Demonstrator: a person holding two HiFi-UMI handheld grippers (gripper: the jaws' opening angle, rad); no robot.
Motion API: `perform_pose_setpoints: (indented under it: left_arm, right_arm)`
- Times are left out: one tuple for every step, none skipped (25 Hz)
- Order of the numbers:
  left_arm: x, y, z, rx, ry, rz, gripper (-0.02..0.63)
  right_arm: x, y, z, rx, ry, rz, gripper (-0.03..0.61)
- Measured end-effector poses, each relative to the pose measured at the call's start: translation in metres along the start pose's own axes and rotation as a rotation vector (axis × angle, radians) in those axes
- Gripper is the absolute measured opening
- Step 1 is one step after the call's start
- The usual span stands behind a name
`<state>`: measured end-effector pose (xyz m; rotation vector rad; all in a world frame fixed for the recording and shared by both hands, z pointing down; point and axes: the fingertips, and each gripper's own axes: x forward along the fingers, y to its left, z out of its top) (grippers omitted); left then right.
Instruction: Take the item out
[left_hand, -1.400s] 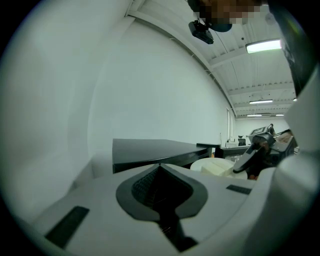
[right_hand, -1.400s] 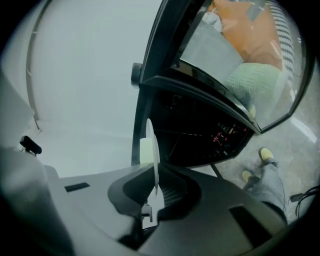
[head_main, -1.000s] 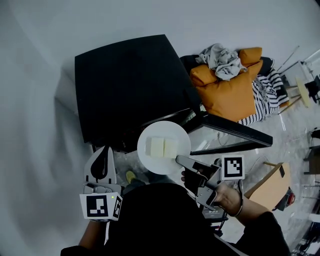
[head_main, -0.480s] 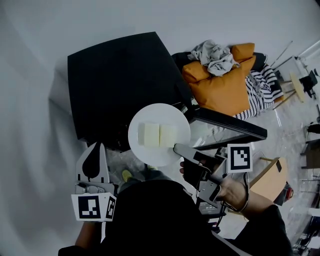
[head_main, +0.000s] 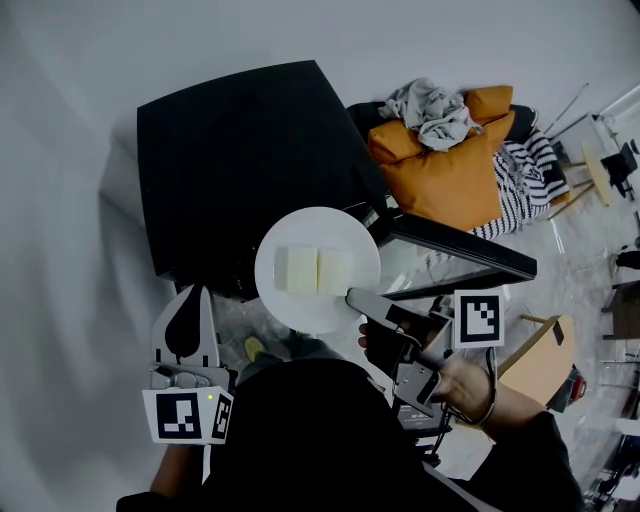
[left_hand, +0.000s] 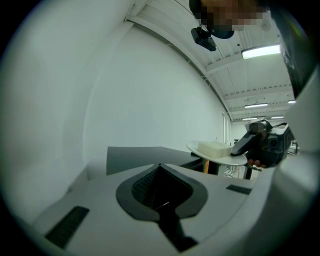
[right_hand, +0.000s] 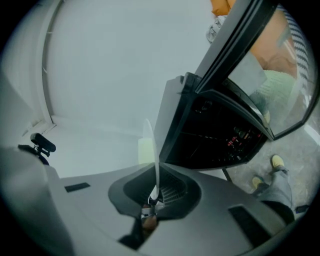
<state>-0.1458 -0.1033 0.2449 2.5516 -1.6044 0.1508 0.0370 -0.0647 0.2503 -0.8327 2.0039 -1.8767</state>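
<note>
A round white plate (head_main: 292, 226) carries two pale blocks (head_main: 317, 269) side by side. It hangs in front of a black oven-like box (head_main: 240, 150) whose glass door (head_main: 462, 252) stands open to the right. My right gripper (head_main: 353, 296) is shut on the plate's near rim. In the right gripper view the plate (right_hand: 150, 137) stands edge-on between that gripper's (right_hand: 153, 192) jaws, with the box's dark inside (right_hand: 215, 132) just right of it. My left gripper (head_main: 196, 295) is shut and empty, low at the left; from it I see the plate (left_hand: 216, 156) and the blocks (left_hand: 214, 147) at the right.
An orange cushion (head_main: 455, 175) with a grey cloth (head_main: 425, 105) and striped fabric (head_main: 530, 165) lies behind the door. A wooden piece (head_main: 545, 365) stands at the right. A white wall (head_main: 60, 250) fills the left. Yellow shoes (right_hand: 276, 162) show on the floor below.
In the head view the plate and my right gripper have shifted a little up and to the left. The left gripper has dropped slightly. Over the last half second almost nothing moved.
</note>
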Motion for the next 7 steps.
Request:
perform_pose_setpoints:
  left_arm:
    - [0.0003,-0.0001,-0.0002,0.000,0.000,0.000,0.009]
    - [0.0010,-0.0001,-0.0006,0.001,0.001,0.000,0.009]
    - [0.0020,-0.0002,-0.0011,0.002,0.002,-0.001,0.009]
    - [0.0032,-0.0002,-0.0017,0.002,0.003,-0.002,0.009]
    - [0.0045,-0.0002,-0.0023,0.002,0.004,-0.003,0.009]
    - [0.0058,-0.0002,-0.0028,0.001,0.005,-0.003,0.009]
    - [0.0071,-0.0001,-0.0034,0.001,0.006,-0.004,0.008]
  right_arm:
    - [0.0007,-0.0003,-0.0004,-0.003,0.003,0.000,0.018]
    - [0.0016,-0.0008,-0.0006,-0.006,0.007,0.000,0.018]
    - [0.0024,-0.0014,-0.0005,-0.006,0.010,0.001,0.018]
    - [0.0033,-0.0020,-0.0002,-0.005,0.013,0.003,0.018]
    - [0.0043,-0.0026,0.0002,-0.005,0.016,0.004,0.018]
    - [0.0054,-0.0031,0.0008,-0.005,0.018,0.006,0.018]
    - [0.0065,-0.0035,0.0014,-0.006,0.021,0.008,0.018]
